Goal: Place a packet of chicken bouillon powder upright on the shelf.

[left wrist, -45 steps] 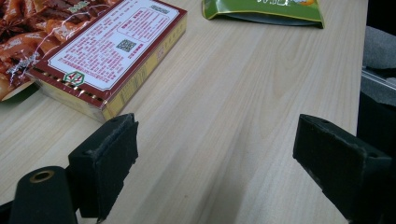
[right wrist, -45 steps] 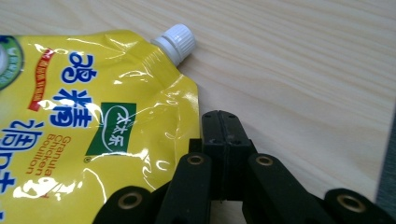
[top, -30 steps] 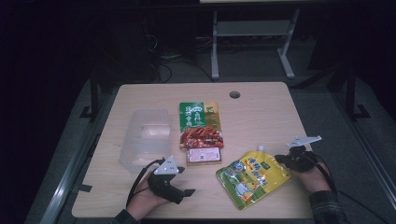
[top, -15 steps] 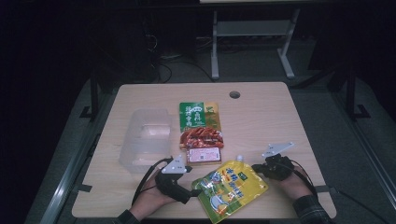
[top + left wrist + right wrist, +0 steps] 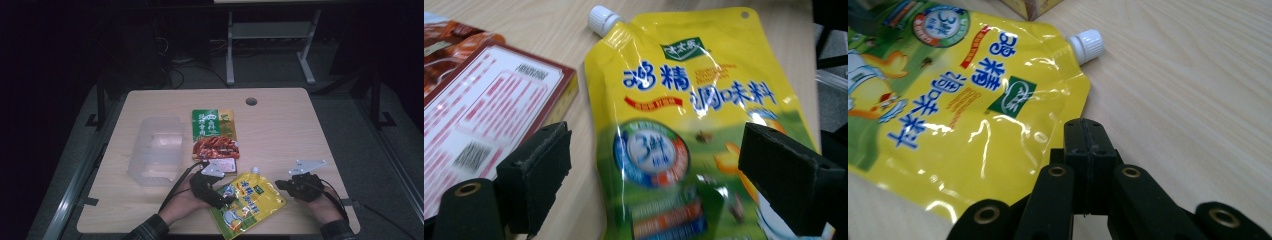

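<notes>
A yellow spouted seasoning pouch (image 5: 252, 197) with a white cap (image 5: 256, 170) lies flat on the wooden table (image 5: 280, 135) near its front edge. My left gripper (image 5: 225, 197) hovers over the pouch's left part. In the left gripper view the pouch (image 5: 684, 100) lies under my left gripper (image 5: 664, 180), whose jaws stand wide open with neither pad touching it. My right gripper (image 5: 279, 184) sits at the pouch's right side. In the right gripper view my right gripper (image 5: 1087, 132) is shut, its tip right at the pouch's (image 5: 948, 100) edge near the cap (image 5: 1088, 44). Whether it pinches the film is hidden.
A clear plastic container (image 5: 155, 150) stands at the left. A green-and-red snack bag (image 5: 214, 131) lies mid-table, with a small red-bordered box (image 5: 223, 165) at its near end, just left of the pouch (image 5: 484, 115). A cable hole (image 5: 251, 101) is at the back.
The pouch has slid left and turned, with the right gripper moving left alongside it. The left gripper has moved right, over the pouch.
</notes>
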Demonstrator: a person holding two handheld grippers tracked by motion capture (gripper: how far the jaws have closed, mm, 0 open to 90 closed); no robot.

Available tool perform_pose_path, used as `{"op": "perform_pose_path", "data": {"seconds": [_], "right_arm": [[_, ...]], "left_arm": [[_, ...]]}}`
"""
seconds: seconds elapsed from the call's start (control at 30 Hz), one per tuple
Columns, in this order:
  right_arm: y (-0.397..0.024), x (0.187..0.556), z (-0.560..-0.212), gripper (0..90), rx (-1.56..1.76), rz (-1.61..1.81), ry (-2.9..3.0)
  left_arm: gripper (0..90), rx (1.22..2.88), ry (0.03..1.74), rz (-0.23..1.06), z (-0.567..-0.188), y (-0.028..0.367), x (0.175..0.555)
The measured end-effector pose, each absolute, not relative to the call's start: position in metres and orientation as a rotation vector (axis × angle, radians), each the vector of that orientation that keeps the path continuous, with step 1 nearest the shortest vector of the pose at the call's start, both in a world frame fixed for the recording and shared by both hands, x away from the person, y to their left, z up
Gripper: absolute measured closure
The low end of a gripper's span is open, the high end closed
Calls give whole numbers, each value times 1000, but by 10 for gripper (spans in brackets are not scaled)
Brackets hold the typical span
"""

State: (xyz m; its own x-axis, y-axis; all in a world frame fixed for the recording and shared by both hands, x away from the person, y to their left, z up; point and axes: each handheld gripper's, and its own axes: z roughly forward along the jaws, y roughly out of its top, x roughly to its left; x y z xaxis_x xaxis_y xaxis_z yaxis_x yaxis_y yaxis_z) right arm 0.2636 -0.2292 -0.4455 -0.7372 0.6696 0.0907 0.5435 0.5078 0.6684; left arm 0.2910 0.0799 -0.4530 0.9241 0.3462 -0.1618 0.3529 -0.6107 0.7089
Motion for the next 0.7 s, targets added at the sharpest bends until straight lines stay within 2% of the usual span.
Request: {"op": "perform_pose_path", "data": {"seconds": [0.2,0.4,0.7], "right_arm": [[-233,243,-443,897,1046,1046,2560],[-233,227,-442,900,1030,1070,2564],[-228,227,-454,900,1024,1051,2635]], "left_arm": [[149,2336,499,-19,-462,61,298],[190,2325,511,-42,-466,54,300],[305,2327,516,-52,-465,54,299]]}}
